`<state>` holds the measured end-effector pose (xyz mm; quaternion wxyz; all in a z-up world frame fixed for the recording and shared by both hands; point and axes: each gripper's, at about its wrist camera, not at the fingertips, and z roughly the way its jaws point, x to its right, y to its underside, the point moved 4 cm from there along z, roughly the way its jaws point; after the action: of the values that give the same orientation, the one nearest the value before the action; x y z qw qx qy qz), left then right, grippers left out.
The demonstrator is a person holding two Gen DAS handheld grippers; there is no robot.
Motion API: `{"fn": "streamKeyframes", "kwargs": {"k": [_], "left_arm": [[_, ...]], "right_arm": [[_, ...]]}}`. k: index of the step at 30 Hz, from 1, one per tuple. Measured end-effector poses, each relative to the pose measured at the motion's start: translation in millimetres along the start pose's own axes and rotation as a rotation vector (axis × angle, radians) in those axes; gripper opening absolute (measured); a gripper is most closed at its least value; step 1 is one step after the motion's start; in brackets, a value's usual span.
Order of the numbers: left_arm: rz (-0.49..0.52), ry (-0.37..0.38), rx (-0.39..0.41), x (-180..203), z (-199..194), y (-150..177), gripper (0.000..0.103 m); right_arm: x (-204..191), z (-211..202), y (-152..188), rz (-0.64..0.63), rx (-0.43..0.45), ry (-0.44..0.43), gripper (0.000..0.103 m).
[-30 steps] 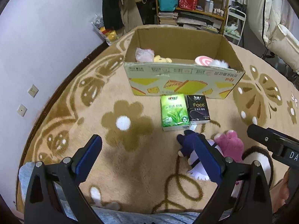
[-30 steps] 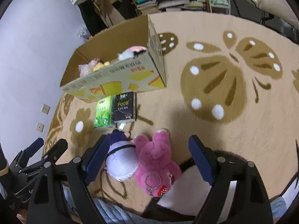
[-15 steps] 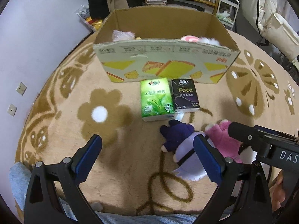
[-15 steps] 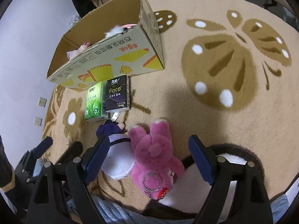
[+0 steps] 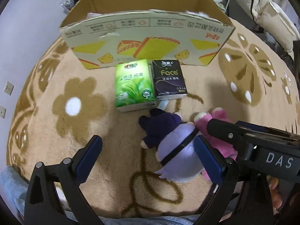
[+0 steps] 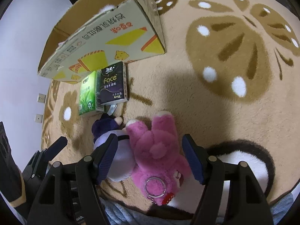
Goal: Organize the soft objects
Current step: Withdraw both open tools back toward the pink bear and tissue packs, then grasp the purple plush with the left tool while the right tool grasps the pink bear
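A pink plush (image 6: 155,150) with a key ring lies on the rug, between the fingers of my right gripper (image 6: 150,157). Its jaws are closing, and the pads do not visibly press on the toy. Beside it on the left lies a purple and lilac plush (image 5: 168,142) (image 6: 110,131). My left gripper (image 5: 148,159) stands open around that plush, which lies close to its right finger (image 5: 208,159). The right gripper's finger (image 5: 243,136) hides part of the pink plush (image 5: 219,114) in the left wrist view. An open cardboard box (image 5: 148,37) (image 6: 105,43) stands behind them.
A green tissue pack (image 5: 134,86) and a black tissue pack (image 5: 168,78) lie side by side against the box front. Something white and fluffy (image 5: 196,13) shows inside the box. A wall with sockets (image 5: 8,88) runs along the left. Blue fabric (image 5: 11,187) lies under the grippers.
Both grippers have sunk toward the two plush toys and tipped further down. The right gripper's jaws have narrowed around the pink plush. The toys have not moved.
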<state>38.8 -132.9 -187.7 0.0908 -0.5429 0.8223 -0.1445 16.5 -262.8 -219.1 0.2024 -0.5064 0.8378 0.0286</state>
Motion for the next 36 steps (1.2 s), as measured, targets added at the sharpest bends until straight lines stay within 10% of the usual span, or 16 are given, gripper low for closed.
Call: {"fn": "streamKeyframes", "kwargs": {"k": [22, 36], "left_arm": [[0.046, 0.066, -0.079, 20.2, 21.9, 0.3, 0.098], [0.03, 0.095, -0.126, 25.6, 33.9, 4.6, 0.099]], "right_arm": [[3.7, 18.6, -0.6, 0.051, -0.048, 0.006, 0.071], [4.1, 11.1, -2.5, 0.05, -0.017, -0.017, 0.039]]}}
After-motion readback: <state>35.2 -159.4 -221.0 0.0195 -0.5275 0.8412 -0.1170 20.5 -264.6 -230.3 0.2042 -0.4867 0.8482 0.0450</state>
